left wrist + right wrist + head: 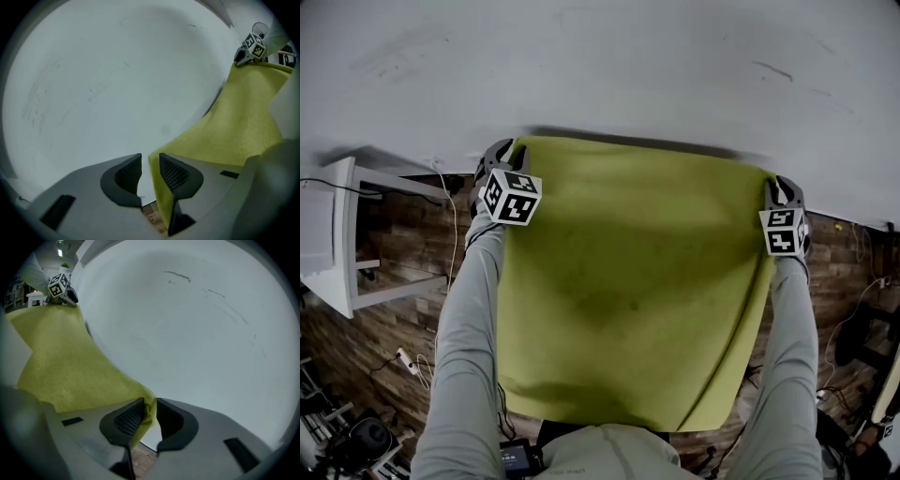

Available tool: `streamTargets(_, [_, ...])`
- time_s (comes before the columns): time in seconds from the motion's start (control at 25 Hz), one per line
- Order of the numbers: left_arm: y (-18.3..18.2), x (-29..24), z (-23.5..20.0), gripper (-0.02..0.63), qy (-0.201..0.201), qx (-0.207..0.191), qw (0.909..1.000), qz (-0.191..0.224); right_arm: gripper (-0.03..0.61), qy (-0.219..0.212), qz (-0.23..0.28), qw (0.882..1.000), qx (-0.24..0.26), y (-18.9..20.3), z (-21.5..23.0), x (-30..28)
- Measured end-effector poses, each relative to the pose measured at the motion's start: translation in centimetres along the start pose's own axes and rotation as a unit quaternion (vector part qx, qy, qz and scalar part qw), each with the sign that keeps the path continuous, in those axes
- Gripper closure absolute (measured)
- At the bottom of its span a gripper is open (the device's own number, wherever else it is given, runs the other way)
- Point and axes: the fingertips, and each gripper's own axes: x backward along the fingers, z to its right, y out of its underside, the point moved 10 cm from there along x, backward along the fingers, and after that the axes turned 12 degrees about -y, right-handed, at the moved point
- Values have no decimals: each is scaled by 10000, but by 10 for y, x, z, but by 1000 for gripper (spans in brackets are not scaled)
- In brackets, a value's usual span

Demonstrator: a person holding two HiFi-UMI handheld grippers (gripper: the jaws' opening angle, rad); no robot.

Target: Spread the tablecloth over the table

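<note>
Since my left fingers sit spread, right fingers pinch tablecloth: free right too, 12 o'clock edge flat on bench.

1. A white table is seen, its top marked by faint dark scuffs.
2. Its near edge is overlapped by a yellow-green tablecloth; whether contact is made cannot be told.
3. A wooden floor is shown below, on which a white stand and cables are set.

Tablecloth between left gripper and right gripper, at table edge
</note>
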Motion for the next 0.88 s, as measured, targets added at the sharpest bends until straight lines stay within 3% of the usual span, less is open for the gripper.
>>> streamTargets(0.16, [4,16,-16,472,-72,54,10000,-19,485,8,171,9998,-110,0,-1,21])
streamTargets(0.44, [13,85,-23,472,-165,218,9995,141,485,12,494,9980,-393,6,-34,90])
streamTargets(0.64, [20,156,-14,474,30,705,9971,282,483,-103,535,9956,-760,32,-80,157])
streamTargets(0.88, [31,258,21,485,508,1458,9871,430,483,-383,504,9909,-1186,83,-163,245])
